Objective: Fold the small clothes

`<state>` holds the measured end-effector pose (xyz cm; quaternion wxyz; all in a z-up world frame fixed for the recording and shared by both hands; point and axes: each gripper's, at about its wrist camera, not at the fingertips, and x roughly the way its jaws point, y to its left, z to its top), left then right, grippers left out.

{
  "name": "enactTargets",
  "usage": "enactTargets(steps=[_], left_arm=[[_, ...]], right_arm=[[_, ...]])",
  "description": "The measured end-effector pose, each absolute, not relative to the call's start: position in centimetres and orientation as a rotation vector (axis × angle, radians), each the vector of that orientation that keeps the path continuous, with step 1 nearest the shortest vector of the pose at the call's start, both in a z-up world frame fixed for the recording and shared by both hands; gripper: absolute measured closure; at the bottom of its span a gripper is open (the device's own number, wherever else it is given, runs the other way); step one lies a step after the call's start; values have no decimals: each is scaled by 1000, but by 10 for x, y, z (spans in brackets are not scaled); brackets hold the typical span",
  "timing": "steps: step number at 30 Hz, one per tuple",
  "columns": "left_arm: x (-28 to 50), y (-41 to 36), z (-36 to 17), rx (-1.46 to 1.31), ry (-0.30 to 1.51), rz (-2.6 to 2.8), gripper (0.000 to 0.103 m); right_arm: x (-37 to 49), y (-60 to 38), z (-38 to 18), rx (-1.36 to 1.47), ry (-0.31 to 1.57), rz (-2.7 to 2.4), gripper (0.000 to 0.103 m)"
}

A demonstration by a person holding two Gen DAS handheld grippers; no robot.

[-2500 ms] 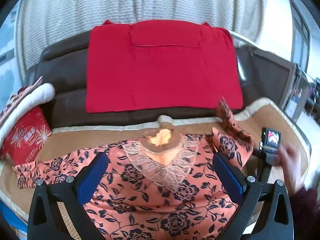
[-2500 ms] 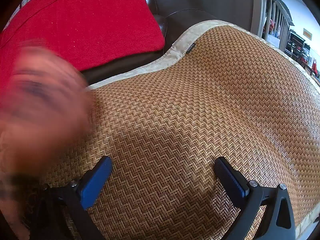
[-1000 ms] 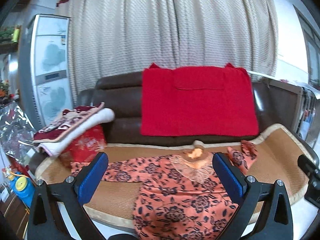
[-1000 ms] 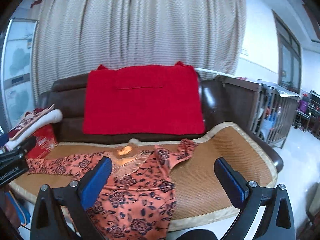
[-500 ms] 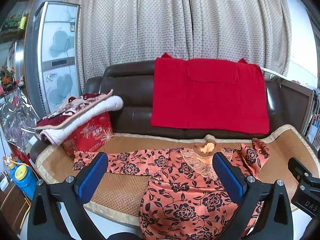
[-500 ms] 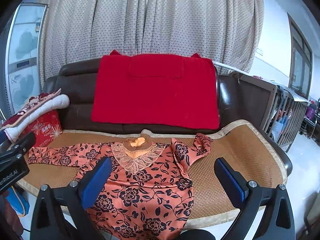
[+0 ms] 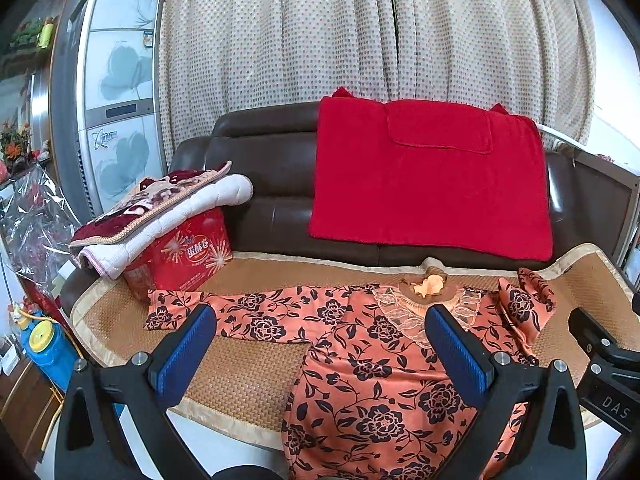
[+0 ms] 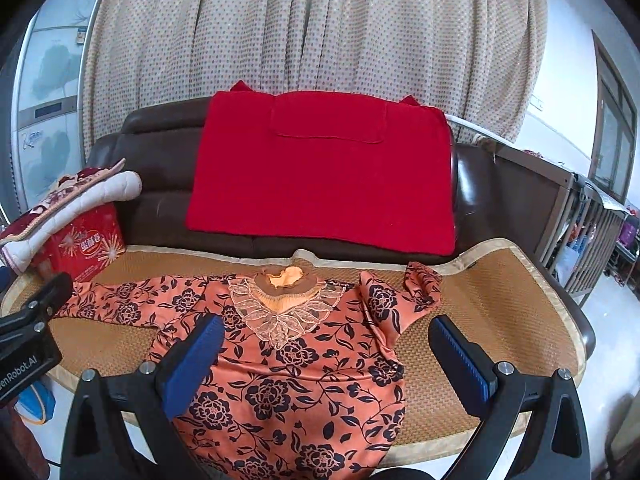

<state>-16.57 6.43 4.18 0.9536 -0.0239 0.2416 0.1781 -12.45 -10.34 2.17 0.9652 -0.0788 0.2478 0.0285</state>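
Risks, left to right. Red box [image 7: 182, 254] with folded blanket [image 7: 160, 208] sits just beside the left sleeve cuff [image 7: 166, 306]; a wide sweep there could snag it. Left gripper [image 7: 320, 354]: fingers wide apart, holding nothing, hovering short of the blouse [image 7: 360, 360]. The blouse lies face-up on the sofa's woven mat [image 7: 240, 372], hem hanging over the front edge, so dragging it forward could pull it onto the floor. Right gripper [image 8: 328, 360]: fingers also wide open, empty. Right sleeve [image 8: 404, 292] is bunched up; folding it unsmoothed likely traps creases. The fabric looks slick, so a shallow pinch may slip.
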Motion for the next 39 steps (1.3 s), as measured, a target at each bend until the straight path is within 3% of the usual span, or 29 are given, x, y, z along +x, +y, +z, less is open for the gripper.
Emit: enactTargets(steps=[39], left_arm=[[-111, 35, 32, 40, 533, 358, 0]], right_arm=[[-79, -126, 8, -105, 535, 34, 0]])
